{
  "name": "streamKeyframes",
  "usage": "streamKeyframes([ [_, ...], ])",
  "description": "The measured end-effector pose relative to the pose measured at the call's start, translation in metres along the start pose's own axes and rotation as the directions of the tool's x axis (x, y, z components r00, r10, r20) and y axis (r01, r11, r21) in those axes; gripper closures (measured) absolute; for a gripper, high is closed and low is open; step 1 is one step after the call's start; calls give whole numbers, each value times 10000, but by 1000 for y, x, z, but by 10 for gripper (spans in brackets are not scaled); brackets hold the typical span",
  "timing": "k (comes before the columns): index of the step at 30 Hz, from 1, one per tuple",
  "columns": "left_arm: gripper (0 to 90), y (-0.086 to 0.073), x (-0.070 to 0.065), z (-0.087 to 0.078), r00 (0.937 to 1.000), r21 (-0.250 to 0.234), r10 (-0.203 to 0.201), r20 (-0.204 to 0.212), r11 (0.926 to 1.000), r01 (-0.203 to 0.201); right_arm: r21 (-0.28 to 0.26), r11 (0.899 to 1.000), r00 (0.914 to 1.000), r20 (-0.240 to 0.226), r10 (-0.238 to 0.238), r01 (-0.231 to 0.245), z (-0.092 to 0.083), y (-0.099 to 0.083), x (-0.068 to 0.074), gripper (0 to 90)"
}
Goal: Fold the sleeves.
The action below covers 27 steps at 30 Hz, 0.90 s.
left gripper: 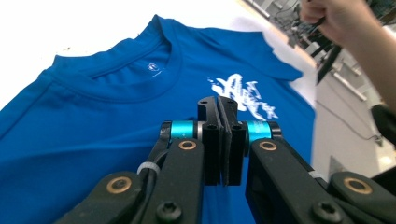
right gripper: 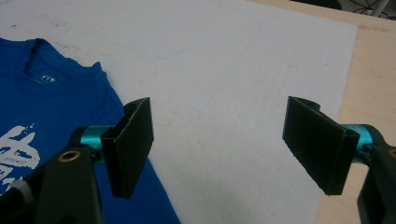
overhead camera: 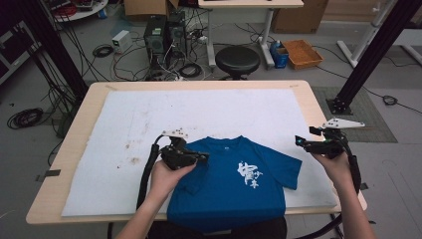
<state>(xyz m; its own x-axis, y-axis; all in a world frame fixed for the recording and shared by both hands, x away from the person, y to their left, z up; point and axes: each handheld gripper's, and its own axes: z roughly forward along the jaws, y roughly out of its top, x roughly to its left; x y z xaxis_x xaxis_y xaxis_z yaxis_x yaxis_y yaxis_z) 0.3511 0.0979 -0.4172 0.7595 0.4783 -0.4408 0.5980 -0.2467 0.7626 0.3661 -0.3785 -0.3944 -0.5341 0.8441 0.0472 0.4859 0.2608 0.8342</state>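
A blue T-shirt (overhead camera: 234,181) with a white printed design (overhead camera: 248,175) is seen spread front-up on a white mat (overhead camera: 149,119) covering a pale wooden surface (overhead camera: 318,107), its hem hanging over the near edge, where the lower part is cut off from sight. The left claw (overhead camera: 203,158) is held over the shirt's left sleeve area, its jaws pressed together; in the left gripper view no cloth is seen between the closed pads, though it cannot be told whether anything is caught below them. The right claw (right gripper: 219,147) is held to the right of the shirt, near the mat's right edge, with its jaws spread wide and nothing between them. Small brownish stains (overhead camera: 133,160) are marked on the mat left of the shirt. Nothing is set between either claw and the shirt. Beyond the surface, a round black stool (overhead camera: 237,60), computer towers (overhead camera: 164,35) amid tangled cables, an orange tray (overhead camera: 302,53), cardboard boxes (overhead camera: 144,7) and black frame posts (overhead camera: 370,55) are seen on a grey floor; the printed characters are too small to be read.
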Motion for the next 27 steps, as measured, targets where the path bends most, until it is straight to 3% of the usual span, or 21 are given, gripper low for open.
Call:
streamKeyframes([
  [2,856,1,1,3,9994,-194,303,-186,9993,-307,0,10000,10000,4,-9,9,0,0,0,247],
  [5,638,1,3,2,9959,-494,475,-774,9975,-515,14,10000,10000,38,39,-39,0,-1,0,260],
  [7,586,1,3,-2,9926,-611,791,-921,9945,-849,26,9999,9999,6,160,-160,1,-2,0,278],
  [10,499,-1,0,-16,9806,-865,1227,-1525,9868,-1370,16,9996,9994,-179,295,-294,-1,-4,1,297],
  [15,474,-13,1,-54,9499,-1218,1877,-2498,9671,-2232,215,9977,9939,-878,664,-648,-11,-10,2,361],
  [18,464,-25,8,-75,9450,-1400,1669,-2813,9671,-2125,491,9957,9904,-1103,832,-782,-17,-21,3,479],
  [23,455,-45,22,-97,9503,-1630,1055,-2929,9738,-1583,1341,9865,9891,-1006,1077,-938,-16,-42,-1,598],
  [27,456,-49,27,-104,9510,-1658,1023,-2919,9738,-1556,1625,9807,9847,-1175,1289,-1089,-10,-50,-3,637],
])
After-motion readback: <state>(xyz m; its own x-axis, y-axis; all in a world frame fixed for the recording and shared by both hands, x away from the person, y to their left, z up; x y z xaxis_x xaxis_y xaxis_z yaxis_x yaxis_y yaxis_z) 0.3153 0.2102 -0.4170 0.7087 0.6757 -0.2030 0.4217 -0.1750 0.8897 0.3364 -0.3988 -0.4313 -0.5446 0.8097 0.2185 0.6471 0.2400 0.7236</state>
